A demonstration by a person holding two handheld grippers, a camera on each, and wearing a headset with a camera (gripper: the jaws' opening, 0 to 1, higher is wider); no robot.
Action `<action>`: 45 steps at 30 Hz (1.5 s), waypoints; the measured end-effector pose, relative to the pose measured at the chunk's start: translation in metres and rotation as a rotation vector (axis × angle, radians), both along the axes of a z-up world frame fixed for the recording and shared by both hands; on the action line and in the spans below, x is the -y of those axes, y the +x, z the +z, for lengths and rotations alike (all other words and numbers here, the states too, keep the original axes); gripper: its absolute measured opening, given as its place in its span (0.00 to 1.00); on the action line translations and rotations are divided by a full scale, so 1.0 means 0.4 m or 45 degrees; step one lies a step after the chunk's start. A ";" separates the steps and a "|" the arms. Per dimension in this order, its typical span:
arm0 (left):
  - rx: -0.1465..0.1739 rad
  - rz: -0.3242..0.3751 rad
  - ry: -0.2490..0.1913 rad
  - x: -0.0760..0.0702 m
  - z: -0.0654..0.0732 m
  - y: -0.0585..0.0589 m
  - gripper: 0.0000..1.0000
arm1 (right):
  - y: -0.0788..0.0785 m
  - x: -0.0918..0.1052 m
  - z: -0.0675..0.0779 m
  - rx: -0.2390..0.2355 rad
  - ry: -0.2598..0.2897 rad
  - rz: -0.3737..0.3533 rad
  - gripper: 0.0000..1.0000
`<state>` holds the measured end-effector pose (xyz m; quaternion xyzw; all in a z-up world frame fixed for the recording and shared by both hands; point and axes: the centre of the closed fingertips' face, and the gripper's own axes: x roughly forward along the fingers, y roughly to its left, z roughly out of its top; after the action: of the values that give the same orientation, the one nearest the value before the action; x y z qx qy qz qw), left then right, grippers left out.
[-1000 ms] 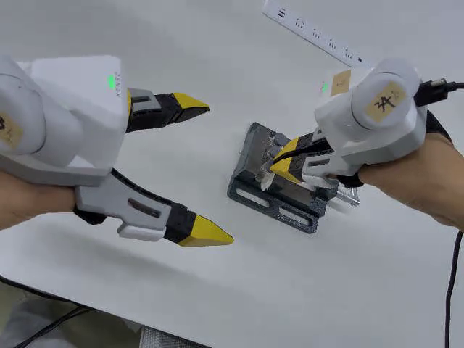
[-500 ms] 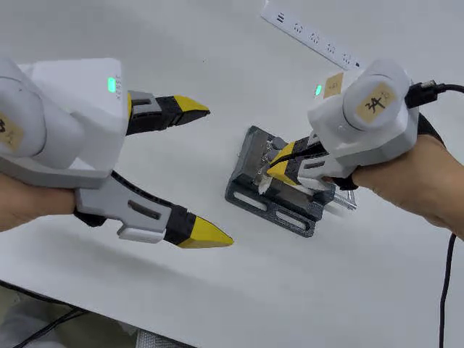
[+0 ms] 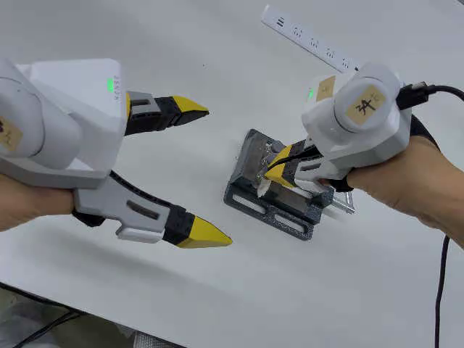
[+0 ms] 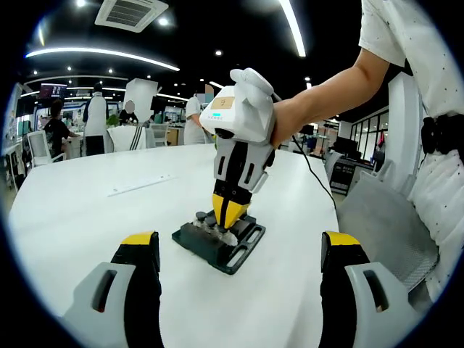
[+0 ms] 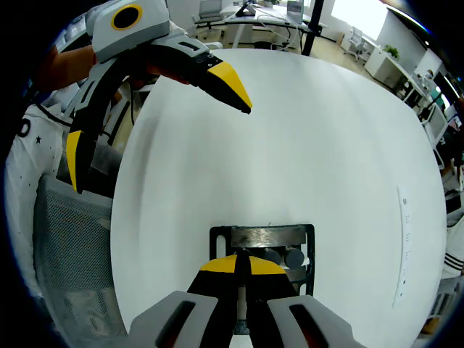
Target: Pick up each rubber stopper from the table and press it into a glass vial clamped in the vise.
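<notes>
The left gripper (image 3: pixel 217 174) is held nearest the viewer, above the white table (image 3: pixel 326 290), with nothing between its yellow-tipped jaws. The jaws are set wide apart. In the left gripper view the same jaws (image 4: pixel 239 243) are seen spread to either side of the work.

Beyond it, well apart, a dark grey vise (image 3: pixel 279 206) is stood on the table. The right gripper (image 3: pixel 267 174) is pointed steeply down into the vise, with its jaws drawn together to a narrow slit. In the right gripper view the tips (image 5: pixel 243 261) are seen over the near edge of the vise (image 5: pixel 262 235). Whether anything is pinched between them cannot be determined.

A small white piece (image 3: pixel 262 187) is noted at the tips in the head view; its nature cannot be told. Two grey stoppers (image 5: pixel 283 256) are seen seated in the vise opening, just beside the jaw tips. The glass beneath them cannot be made out. From the left gripper view the right gripper (image 4: pixel 228 217) is seen with its tips down on top of the vise (image 4: pixel 217 246).

Farthest off, a white power strip (image 3: pixel 312 36) is laid on the table.
</notes>
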<state>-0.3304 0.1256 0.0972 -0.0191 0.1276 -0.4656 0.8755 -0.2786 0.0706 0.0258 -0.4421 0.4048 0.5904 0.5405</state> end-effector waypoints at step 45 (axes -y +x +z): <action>0.013 -0.009 0.030 -0.001 0.020 -0.016 0.91 | 0.005 0.000 0.001 -0.034 0.016 -0.030 0.00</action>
<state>-0.3366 0.1258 0.1052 -0.0058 0.1288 -0.4672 0.8747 -0.2768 0.0708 0.0263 -0.4259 0.4134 0.5925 0.5447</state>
